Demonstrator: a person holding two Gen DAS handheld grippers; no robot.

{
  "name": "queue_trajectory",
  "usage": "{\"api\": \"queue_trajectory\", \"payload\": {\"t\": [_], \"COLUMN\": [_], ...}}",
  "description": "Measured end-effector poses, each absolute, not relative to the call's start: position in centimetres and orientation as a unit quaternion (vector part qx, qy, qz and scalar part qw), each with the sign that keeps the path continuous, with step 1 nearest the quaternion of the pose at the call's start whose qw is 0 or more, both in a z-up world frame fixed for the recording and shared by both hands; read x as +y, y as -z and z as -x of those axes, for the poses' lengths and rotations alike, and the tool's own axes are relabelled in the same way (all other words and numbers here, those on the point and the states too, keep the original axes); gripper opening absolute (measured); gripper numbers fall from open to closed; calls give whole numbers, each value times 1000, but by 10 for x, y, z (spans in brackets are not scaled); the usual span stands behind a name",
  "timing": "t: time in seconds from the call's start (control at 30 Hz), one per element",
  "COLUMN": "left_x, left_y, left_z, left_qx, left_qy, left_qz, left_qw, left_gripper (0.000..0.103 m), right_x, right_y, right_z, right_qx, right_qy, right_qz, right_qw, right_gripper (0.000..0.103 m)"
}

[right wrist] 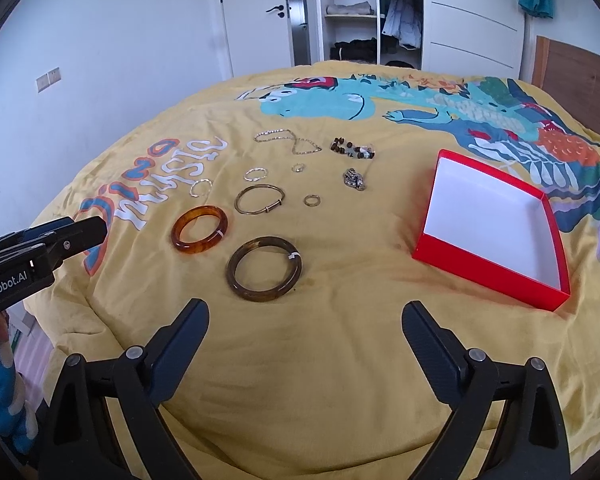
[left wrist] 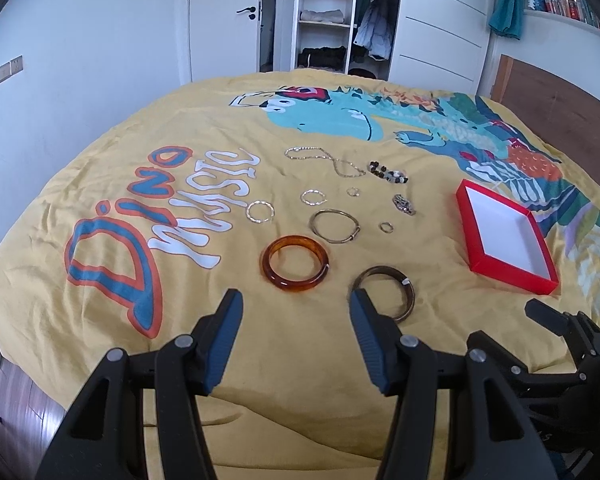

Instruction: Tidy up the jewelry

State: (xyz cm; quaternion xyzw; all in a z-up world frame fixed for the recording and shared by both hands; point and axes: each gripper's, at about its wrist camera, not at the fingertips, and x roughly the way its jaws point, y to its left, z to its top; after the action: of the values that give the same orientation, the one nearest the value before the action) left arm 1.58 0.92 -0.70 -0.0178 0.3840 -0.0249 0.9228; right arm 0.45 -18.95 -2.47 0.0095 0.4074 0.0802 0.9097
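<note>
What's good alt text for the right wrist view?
Open right tool hovers over a yellow bedspread strewn with jewelry: dark brown bangle nearest, amber bangle and smaller rings and chains beyond. An empty red box lies at right; the left tool enters from the left.

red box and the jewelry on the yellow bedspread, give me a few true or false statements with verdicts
1. The red cardboard box with white lining holds no jewelry. True.

2. The translucent amber bangle lies inside the box. False: it lies on the yellow dinosaur bedspread, left of the box.

3. Both the left gripper and the right gripper have their jaws apart and hold nothing. True.

4. The dark brown bangle is clamped in the right gripper. False: it lies on the bedspread ahead of the open jaws.

5. The thin silver chain necklace lies farther from the grippers than both bangles. True.
</note>
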Motion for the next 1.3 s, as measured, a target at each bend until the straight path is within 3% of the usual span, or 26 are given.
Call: {"api": "queue_trajectory", "payload": {"t": [0.87, 1.3], "left_x": [30, 37], "left_y": [51, 92], "left_z": [-58, -143], "left_qx": [445, 478], "left_qy": [10, 4], "left_qz": [23, 29], "left_qw": [895, 878], "left_gripper": [53, 53], "right_x": [-186, -176], "right_y": [48, 88], "right_z": [-36, -105], "right_qx": [432, 477], "right_qy": [-109, -144], "right_qz": [-8, -17], "right_qw": [895, 867], "right_gripper": [81, 55]}}
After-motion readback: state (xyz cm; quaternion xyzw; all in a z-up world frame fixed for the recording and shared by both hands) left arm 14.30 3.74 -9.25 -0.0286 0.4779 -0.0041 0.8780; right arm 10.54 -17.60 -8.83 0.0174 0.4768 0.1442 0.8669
